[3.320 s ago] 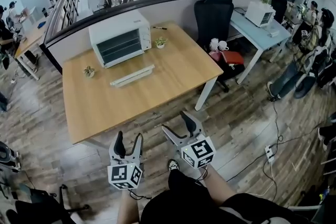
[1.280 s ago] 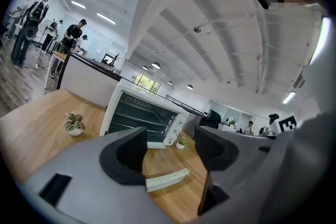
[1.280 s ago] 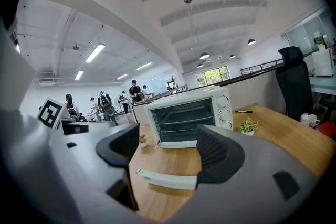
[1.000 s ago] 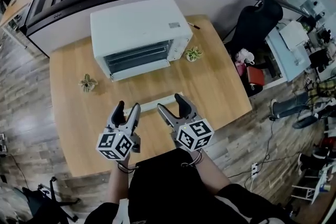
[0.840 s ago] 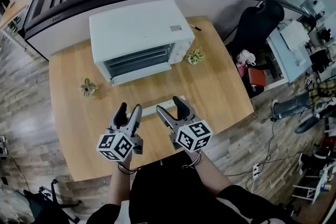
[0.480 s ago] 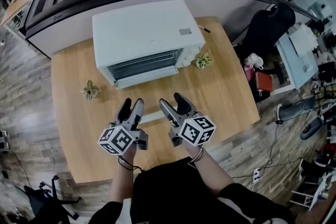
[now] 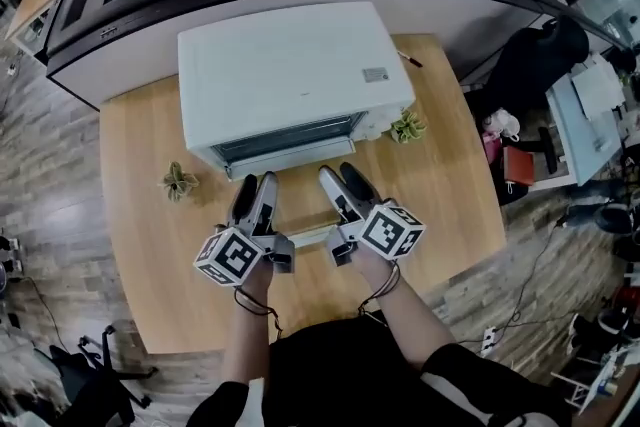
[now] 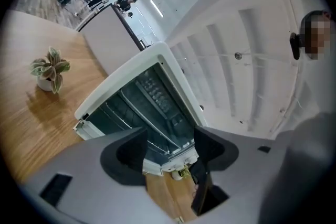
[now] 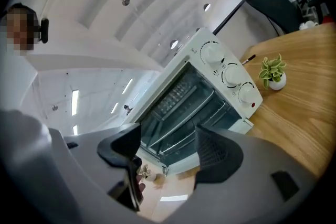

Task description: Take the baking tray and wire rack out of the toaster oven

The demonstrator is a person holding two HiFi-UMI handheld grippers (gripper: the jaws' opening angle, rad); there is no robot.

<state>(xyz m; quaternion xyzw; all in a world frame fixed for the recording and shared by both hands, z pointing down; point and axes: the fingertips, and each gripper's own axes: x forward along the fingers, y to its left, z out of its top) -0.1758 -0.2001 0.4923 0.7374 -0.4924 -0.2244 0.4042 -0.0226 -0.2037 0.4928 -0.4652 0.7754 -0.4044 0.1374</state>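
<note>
In front of the toaster oven [image 7: 290, 75], the left gripper [image 7: 254, 188] and then the right gripper [image 7: 340, 176] have fingers spread wide, pinching nothing. The wire rack [image 9: 181, 113] sits inside the oven. Nothing is out yet, so all the work is left.

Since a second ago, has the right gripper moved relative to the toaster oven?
Yes. The right gripper has advanced toward the toaster oven: in the head view its open tips now nearly reach the oven's lower front edge.
</note>
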